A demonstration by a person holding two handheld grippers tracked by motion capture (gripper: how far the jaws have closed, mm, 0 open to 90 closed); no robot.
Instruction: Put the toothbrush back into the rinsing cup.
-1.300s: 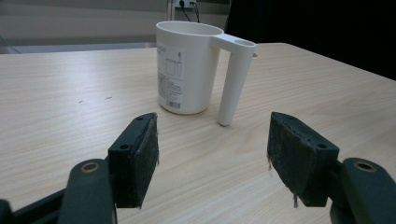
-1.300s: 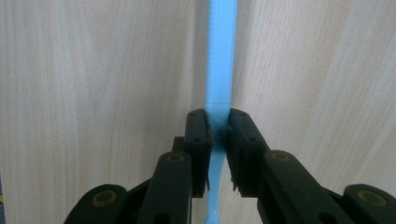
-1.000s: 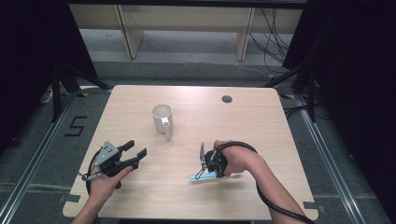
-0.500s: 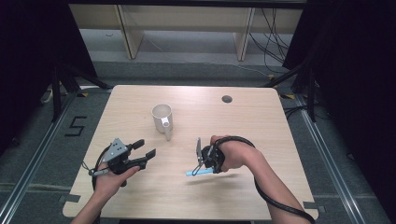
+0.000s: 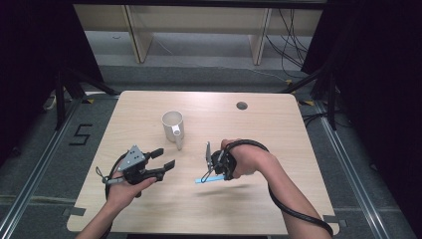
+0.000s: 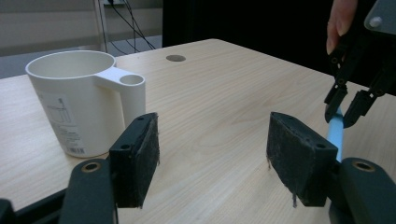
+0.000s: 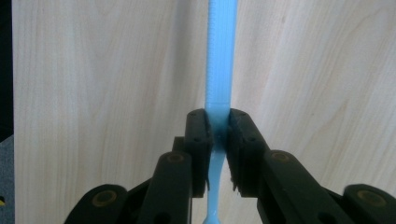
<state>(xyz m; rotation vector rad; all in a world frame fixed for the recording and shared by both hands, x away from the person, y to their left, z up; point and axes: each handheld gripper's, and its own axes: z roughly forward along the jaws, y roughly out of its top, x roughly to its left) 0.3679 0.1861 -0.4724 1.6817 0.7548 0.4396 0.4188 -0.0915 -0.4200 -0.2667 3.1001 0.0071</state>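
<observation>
Two grippers are working over my table (image 5: 278, 129), the white cup (image 5: 172, 124) standing toward its far edge, left of centre. My left gripper (image 5: 164, 159) is gaping, holding nothing. My right gripper (image 5: 205, 172) is pinching a thin blue stick (image 7: 219, 56) near the front edge; such a narrow, smooth grip is risking slippage or twisting.
</observation>
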